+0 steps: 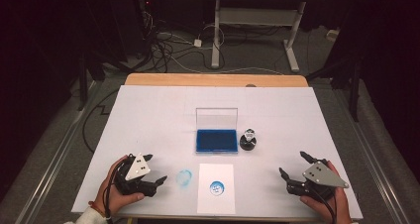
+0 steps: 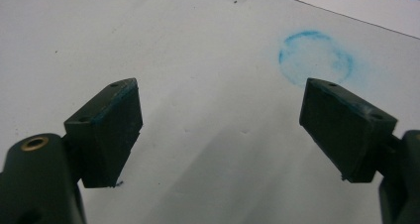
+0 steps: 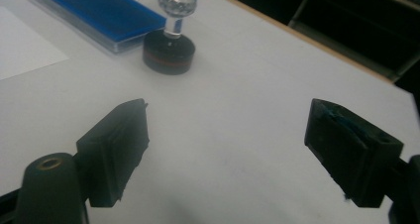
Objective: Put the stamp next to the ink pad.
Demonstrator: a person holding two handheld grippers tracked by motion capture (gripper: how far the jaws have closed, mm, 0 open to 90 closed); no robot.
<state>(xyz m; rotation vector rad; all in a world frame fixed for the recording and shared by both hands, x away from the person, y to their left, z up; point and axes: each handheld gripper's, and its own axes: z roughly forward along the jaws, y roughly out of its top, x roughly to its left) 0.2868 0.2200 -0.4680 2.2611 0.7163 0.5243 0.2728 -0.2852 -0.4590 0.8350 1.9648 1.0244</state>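
Note:
A blue ink pad point(image 1: 216, 140) lies in its clear case at the table's middle, lid standing up behind it. Just right of it stands a round black stamp with a clear knob point(image 1: 248, 139), also in the right gripper view point(image 3: 170, 44) beside the ink pad point(image 3: 96, 13). A white sheet point(image 1: 216, 188) near the front edge bears a round blue print. A faint blue ring stain point(image 1: 184, 178) marks the table left of the sheet, and it lies ahead of the left gripper point(image 2: 220, 115). My left gripper point(image 1: 155, 170) and right gripper point(image 1: 292, 165) rest open and hold nothing.
The white table cover point(image 1: 148, 115) ends at a wooden edge at the back. Beyond it are a desk frame and cables on the floor. The right gripper point(image 3: 227, 130) has bare tabletop between its jaws.

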